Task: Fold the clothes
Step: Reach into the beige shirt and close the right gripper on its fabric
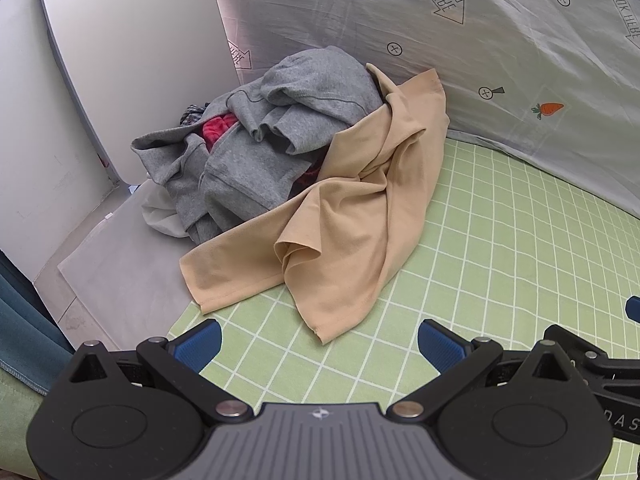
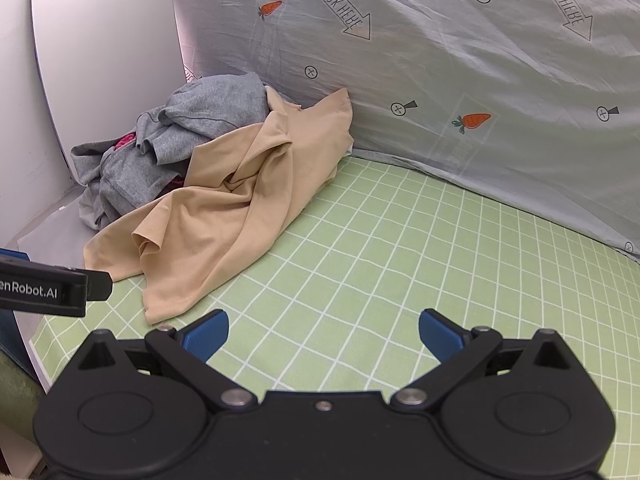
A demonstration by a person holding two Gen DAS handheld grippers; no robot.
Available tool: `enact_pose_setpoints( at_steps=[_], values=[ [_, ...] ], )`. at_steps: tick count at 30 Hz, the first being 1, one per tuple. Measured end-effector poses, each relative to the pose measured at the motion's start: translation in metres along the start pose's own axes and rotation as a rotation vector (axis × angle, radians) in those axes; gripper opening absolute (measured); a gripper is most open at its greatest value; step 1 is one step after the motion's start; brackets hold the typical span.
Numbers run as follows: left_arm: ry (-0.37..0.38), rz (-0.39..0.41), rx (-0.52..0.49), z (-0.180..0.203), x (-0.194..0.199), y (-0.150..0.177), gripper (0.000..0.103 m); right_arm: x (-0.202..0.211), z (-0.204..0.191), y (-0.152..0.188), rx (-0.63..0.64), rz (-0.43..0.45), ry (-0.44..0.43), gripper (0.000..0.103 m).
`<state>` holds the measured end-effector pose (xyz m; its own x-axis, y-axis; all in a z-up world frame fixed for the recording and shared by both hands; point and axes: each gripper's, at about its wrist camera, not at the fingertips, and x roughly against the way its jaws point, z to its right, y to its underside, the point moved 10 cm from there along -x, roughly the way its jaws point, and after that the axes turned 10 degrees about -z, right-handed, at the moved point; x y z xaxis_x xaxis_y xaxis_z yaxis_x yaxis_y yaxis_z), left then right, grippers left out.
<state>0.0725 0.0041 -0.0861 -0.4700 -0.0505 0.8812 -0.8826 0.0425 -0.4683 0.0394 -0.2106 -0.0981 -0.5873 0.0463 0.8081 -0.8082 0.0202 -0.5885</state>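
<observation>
both grippers hover low over the green checked sheet (image 2: 400,240), aimed toward the clothes pile, side by side. the left gripper (image 1: 320,340) has its blue fingers (image 1: 200,342) spread wide with nothing between them, only sheet showing in the gap. the right gripper (image 2: 324,334) is spread just as wide and also empty, its fingers (image 2: 440,332) clear of any cloth. the pile sits at the far left of the sheet, against a grey printed cloth (image 2: 440,60) with carrots and arrows that stands behind it, and near a white panel (image 1: 132,60). on top and nearest lies a tan shirt (image 1: 360,216), crumpled; its long axis runs on a diagonal from the far end by the printed cloth down toward the near left, with a hem spilling onto the sheet just ahead of the left gripper. behind and partly under it is a grey garment (image 1: 280,128), bunched up. the left view looks more squarely at the pile and shows a red item (image 1: 216,128) tucked in the grey folds, a bit of plaid fabric (image 1: 192,114) behind, white cloth (image 1: 160,212) beneath, and the right gripper's edge at its right border. the right view sees the pile from further right, shows more open sheet, and catches the left gripper's side, with lettering, at its left edge.
</observation>
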Motion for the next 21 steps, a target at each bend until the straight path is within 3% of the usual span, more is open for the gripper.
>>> enact_pose_setpoints(
  at_steps=[7,13,18,21],
  values=[
    [0.019,-0.046,-0.009,0.002,-0.031,-0.021,0.103,-0.019,0.01,-0.006,0.005,-0.029,0.036,0.102],
    [0.015,-0.096,0.007,-0.008,-0.071,-0.05,0.103,-0.06,0.025,-0.021,0.038,-0.08,0.06,0.102],
    [-0.008,-0.161,0.013,-0.015,-0.117,-0.072,0.103,-0.108,0.016,-0.051,0.07,-0.118,0.02,0.09],
    [-0.023,-0.21,0.021,-0.021,-0.145,-0.083,0.103,-0.143,0.005,-0.076,0.065,-0.127,-0.049,0.082]
  ],
)
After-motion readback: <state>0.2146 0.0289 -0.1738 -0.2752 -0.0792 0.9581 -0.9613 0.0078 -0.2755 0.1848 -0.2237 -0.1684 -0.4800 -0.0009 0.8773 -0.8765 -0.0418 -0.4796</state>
